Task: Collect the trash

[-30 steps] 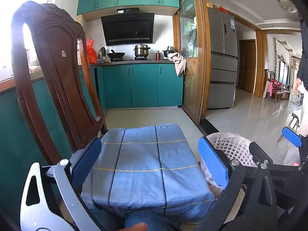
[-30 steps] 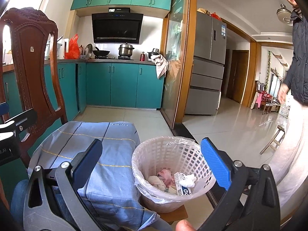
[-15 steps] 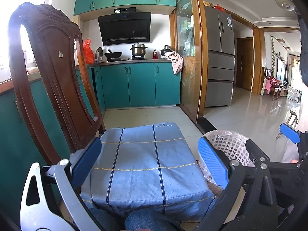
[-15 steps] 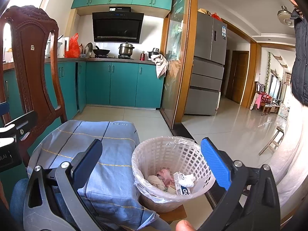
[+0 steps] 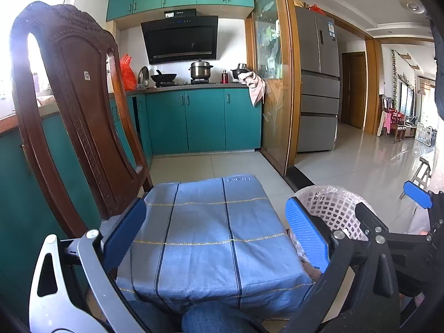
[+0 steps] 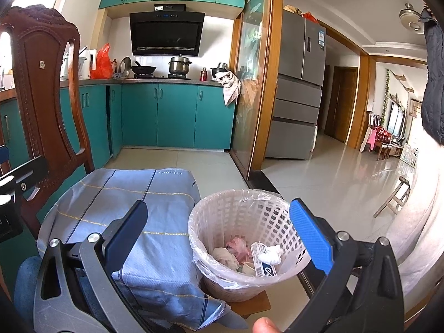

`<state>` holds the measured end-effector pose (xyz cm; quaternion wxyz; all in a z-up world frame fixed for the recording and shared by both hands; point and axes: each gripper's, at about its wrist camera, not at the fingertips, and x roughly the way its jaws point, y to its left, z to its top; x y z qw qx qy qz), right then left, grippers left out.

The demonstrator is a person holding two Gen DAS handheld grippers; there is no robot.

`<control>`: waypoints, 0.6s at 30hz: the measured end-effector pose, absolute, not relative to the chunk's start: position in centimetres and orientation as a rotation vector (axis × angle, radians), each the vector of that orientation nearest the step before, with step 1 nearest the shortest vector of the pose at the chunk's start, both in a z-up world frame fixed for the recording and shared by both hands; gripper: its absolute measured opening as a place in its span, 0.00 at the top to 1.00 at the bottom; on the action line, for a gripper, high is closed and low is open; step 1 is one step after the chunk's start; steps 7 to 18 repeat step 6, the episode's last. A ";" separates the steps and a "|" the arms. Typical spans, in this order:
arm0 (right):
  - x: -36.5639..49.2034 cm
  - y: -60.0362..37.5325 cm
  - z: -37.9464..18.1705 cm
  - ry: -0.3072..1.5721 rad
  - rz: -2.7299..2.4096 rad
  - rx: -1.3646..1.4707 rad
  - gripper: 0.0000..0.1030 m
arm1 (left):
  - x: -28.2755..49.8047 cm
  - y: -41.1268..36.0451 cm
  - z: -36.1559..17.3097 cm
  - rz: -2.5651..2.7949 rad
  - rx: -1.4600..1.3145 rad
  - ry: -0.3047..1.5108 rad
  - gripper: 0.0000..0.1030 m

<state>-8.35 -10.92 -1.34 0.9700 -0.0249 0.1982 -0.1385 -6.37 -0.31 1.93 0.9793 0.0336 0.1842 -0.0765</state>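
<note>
Both the left gripper (image 5: 216,233) and right gripper (image 6: 219,233) are hovering wide and empty, risking tipping the bin (image 6: 222,272) just ahead on a careless reach.

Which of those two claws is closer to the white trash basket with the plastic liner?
Right. The right claw hangs open directly over the trash basket, which shows between its fingers. The left claw is open over the blue cloth, with the basket beside it.

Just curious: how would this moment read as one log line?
left gripper: open, empty | right gripper: open, empty | bin: holds trash | cloth: bare
</note>
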 end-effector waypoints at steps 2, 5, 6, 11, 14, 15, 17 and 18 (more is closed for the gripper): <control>-8.2 -11.1 -1.6 0.410 -0.279 -0.049 0.03 | -5.9 -0.4 1.6 -0.160 0.064 0.397 0.03; -7.9 -11.1 -1.7 0.427 -0.284 -0.056 0.03 | -4.5 -0.1 0.7 -0.161 0.044 0.454 0.03; -7.7 -11.2 -1.8 0.433 -0.285 -0.056 0.03 | -4.2 -0.1 0.5 -0.161 0.039 0.468 0.03; -7.7 -11.2 -1.8 0.433 -0.285 -0.056 0.03 | -4.2 -0.1 0.5 -0.161 0.039 0.468 0.03; -7.7 -11.2 -1.8 0.433 -0.285 -0.056 0.03 | -4.2 -0.1 0.5 -0.161 0.039 0.468 0.03; -7.7 -11.2 -1.8 0.433 -0.285 -0.056 0.03 | -4.2 -0.1 0.5 -0.161 0.039 0.468 0.03; -7.7 -11.2 -1.8 0.433 -0.285 -0.056 0.03 | -4.2 -0.1 0.5 -0.161 0.039 0.468 0.03; -7.7 -11.2 -1.8 0.433 -0.285 -0.056 0.03 | -4.2 -0.1 0.5 -0.161 0.039 0.468 0.03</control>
